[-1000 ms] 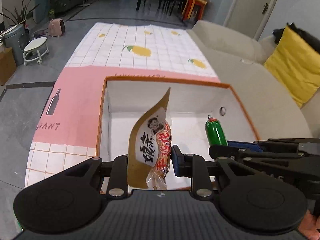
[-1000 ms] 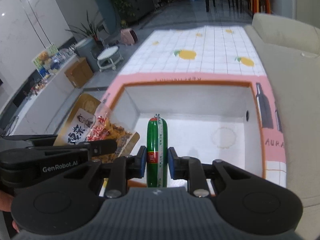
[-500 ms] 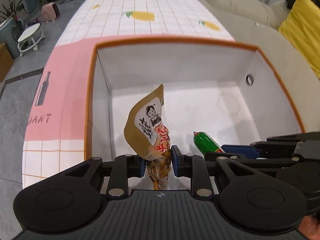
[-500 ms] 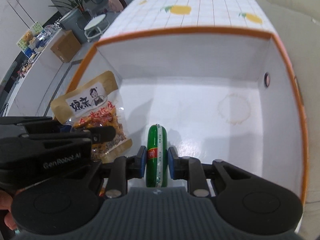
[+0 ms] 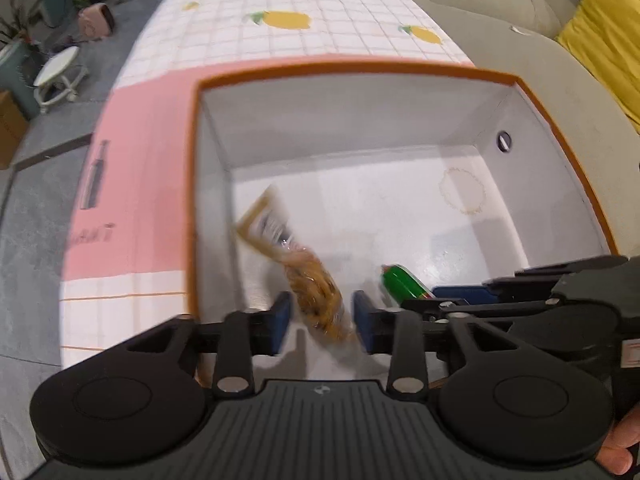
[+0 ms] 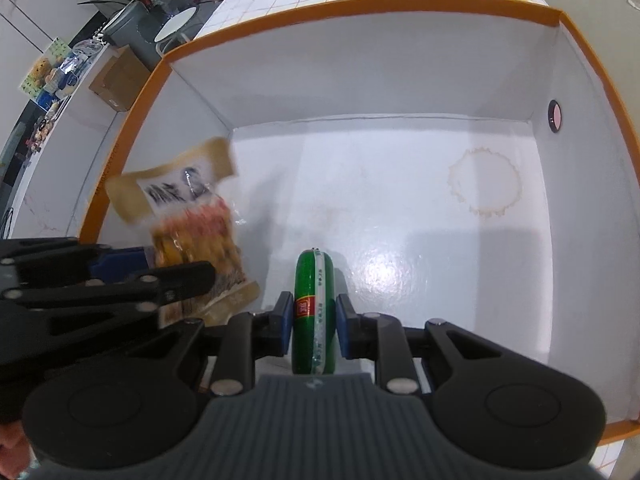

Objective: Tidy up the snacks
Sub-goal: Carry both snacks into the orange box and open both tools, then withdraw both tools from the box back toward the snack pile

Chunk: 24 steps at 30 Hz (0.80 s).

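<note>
Green sausage (image 6: 314,312) in right gripper (image 6: 312,330), long axis pointing forward into box (image 6: 360,4)

Table w/ pink-and-white checked cloth (image 5: 132,184), lemon print at far end. Directly on it: orange-rimmed white box (image 5: 352,70), open top, sitting on the pink band, near the right edge.

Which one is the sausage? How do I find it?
Look inside the big white box with the orange rim. Near its front, the right gripper jaws hold the sausage: a smooth green tube with a small red label, unlike the flat tan snack packet beside it.
</note>
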### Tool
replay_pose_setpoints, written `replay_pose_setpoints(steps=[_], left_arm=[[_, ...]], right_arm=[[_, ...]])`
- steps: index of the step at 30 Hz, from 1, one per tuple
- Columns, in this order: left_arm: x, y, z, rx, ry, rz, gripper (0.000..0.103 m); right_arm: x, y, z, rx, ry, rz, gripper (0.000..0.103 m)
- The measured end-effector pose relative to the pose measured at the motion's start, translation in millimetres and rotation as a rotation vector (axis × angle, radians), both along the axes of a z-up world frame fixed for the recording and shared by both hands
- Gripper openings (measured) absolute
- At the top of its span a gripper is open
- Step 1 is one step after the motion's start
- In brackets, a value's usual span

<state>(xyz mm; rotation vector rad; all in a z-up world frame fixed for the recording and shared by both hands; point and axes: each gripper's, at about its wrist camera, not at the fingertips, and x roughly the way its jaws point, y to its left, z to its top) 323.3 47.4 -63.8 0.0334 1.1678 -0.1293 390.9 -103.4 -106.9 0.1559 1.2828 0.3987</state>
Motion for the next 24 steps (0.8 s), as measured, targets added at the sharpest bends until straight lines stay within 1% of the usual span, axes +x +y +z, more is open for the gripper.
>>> replay_pose_setpoints(steps=[1,3,4,6,9,12,16,20,24], left_arm=[[-1,2,4,0.004,-0.016,0.009,0.065],[-5,9,14,-0.017,-0.046,0.015,0.070],[-7,11,18,-0.030,-0.056,0.018,0.071],[-10,15,24,-0.043,-0.075,0.033,0.072],[-14,18,30,-0.030,-0.105,0.059,0.074],[-17,21,33,-0.051,-0.121,0.079,0.074],[-24,20,39,-0.030,-0.157,0.096,0.074],[-33,18,49,-0.015,-0.200,0.103,0.073],[-45,11,59,0.031,-0.251,0.093,0.073]], right_arm=[[0,0,-1,0.002,0.003,-0.003,0.019],[1,1,-2,0.014,0.012,-0.010,0.019],[2,2,-3,0.020,0.016,-0.012,0.019],[3,5,-3,0.020,0.017,-0.009,0.019],[4,11,-3,0.017,0.021,-0.005,0.019],[3,17,-2,0.011,0.023,0.001,0.020],[0,17,2,0.002,0.013,0.003,0.022],[-3,14,14,0.002,-0.008,-0.002,0.023],[-11,7,33,-0.005,-0.067,-0.003,0.025]])
